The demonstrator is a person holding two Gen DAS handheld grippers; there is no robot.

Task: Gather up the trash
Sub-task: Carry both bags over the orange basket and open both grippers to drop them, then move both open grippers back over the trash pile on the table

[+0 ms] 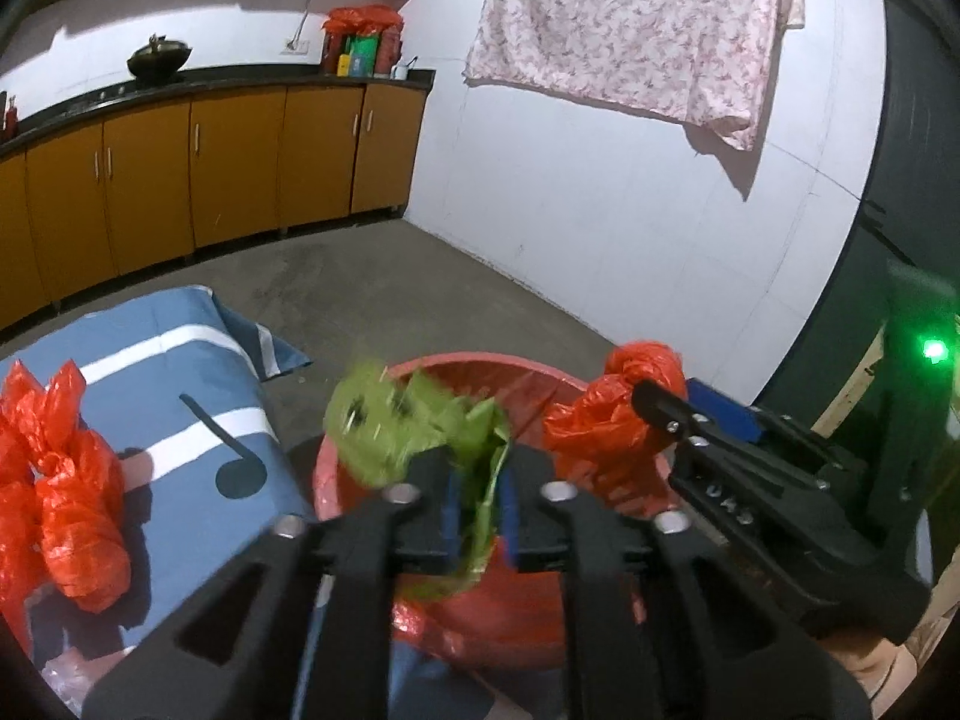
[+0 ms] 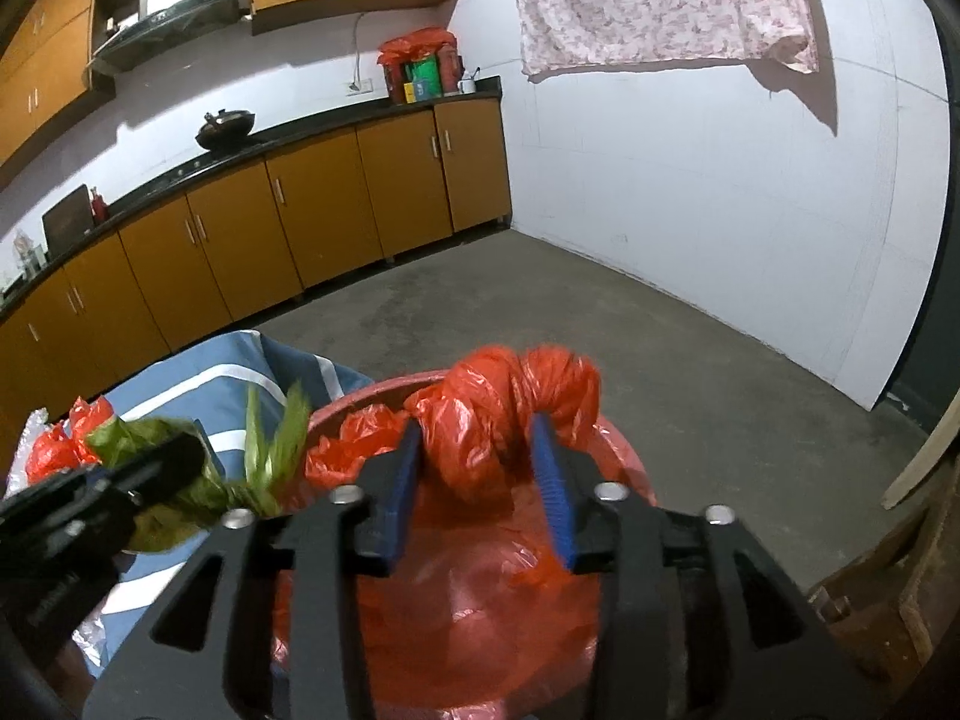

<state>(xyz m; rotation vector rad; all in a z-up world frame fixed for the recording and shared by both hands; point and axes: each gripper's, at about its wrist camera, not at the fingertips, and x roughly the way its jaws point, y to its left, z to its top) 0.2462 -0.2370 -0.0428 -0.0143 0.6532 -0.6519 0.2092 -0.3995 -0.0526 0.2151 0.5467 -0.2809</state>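
Note:
A red tub lined with red plastic stands on the floor below both grippers. My left gripper is over its near rim, jaws slightly apart, with a crumpled green plastic bag hanging loose between the pads, its top blurred. My right gripper is open over the tub, and a knotted red plastic bag sits between its blue pads with a gap at the right pad. From the right wrist view the left gripper and the green bag show at the left, beside the tub's rim.
A blue cloth with white stripes and a music note lies left of the tub, with more red bags on it. Brown kitchen cabinets line the back, a floral cloth hangs on the white wall, and grey floor stretches behind.

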